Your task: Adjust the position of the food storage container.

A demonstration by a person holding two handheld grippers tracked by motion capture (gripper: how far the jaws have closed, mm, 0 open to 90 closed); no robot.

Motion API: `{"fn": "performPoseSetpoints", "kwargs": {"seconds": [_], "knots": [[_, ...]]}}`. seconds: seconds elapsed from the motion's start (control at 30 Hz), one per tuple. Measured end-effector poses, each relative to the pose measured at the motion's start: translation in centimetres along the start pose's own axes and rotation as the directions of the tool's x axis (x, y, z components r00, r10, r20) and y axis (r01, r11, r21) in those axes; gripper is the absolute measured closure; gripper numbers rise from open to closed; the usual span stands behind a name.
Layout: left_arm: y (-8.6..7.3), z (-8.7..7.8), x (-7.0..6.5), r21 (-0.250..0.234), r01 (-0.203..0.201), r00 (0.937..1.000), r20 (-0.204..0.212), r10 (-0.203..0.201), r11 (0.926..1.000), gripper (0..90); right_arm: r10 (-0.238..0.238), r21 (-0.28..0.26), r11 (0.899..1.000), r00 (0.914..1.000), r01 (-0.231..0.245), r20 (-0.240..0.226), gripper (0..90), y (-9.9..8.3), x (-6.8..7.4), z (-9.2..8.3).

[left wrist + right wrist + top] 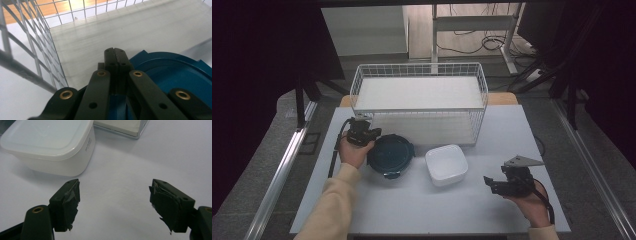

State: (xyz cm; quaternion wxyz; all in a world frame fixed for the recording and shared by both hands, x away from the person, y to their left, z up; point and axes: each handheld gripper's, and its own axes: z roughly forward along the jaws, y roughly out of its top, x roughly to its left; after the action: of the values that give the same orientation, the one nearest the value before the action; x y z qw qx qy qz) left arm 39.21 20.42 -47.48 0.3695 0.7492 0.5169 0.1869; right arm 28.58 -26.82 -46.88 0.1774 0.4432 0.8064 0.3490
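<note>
A dark blue round container (390, 155) with a lid stands on the white table in front of the wire basket (419, 90). My left gripper (373, 134) is at the container's far left rim. In the left gripper view, my left gripper (115, 53) has its jaws pressed flat together just above the blue lid (175, 75), and I see nothing between them. A white square container (446, 163) sits to the right of the blue one. My right gripper (490, 184) rests low at the front right, open and with nothing between its jaws. In the right gripper view, my right gripper (115, 195) faces the white container (50, 147).
The wire basket (30, 50) has a white floor and takes up the back half of the table (422, 210). Its corner (130, 130) lies beyond the white container. Metal rails run along both sides of the table.
</note>
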Motion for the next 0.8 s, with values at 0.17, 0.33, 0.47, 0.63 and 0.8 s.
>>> {"fn": "performPoseSetpoints", "kwargs": {"seconds": [0.17, 0.33, 0.47, 0.63, 0.8], "knots": [[-0.33, 0.11, 0.09, 0.016, 0.003, 0.9998, -0.021, -0.003, 0.9999, 90.0, 0.003, -0.001, 1.0, 1.0, -0.003, 0.001, 24.3, -0.05, -0.07, 0.01], [-0.64, 0.28, 0.25, 0.036, 0.014, 0.9994, -0.031, -0.013, 0.9992, 90.0, -0.002, 0.0, 1.0, 1.0, 0.002, 0.004, 24.3, -0.08, -0.09, 0.07], [-0.63, 0.49, 0.13, 0.034, 0.018, 0.9991, -0.038, -0.016, 0.9993, 90.0, -0.004, 0.003, 1.0, 1.0, 0.004, 0.004, 24.3, -0.11, -0.05, 0.17], [-0.59, 0.42, 0.19, 0.04, -0.002, 0.9994, -0.035, 0.004, 0.9992, 90.0, -0.003, 0.0, 1.0, 1.0, 0.003, 0.006, 24.3, -0.13, -0.14, 0.1], [-0.52, 0.24, -0.13, 0.035, -0.023, 0.9994, -0.025, 0.023, 0.9991, 90.0, -0.005, 0.0, 1.0, 1.0, 0.005, 0.005, 24.2, -0.11, -0.09, 0.09]]}}
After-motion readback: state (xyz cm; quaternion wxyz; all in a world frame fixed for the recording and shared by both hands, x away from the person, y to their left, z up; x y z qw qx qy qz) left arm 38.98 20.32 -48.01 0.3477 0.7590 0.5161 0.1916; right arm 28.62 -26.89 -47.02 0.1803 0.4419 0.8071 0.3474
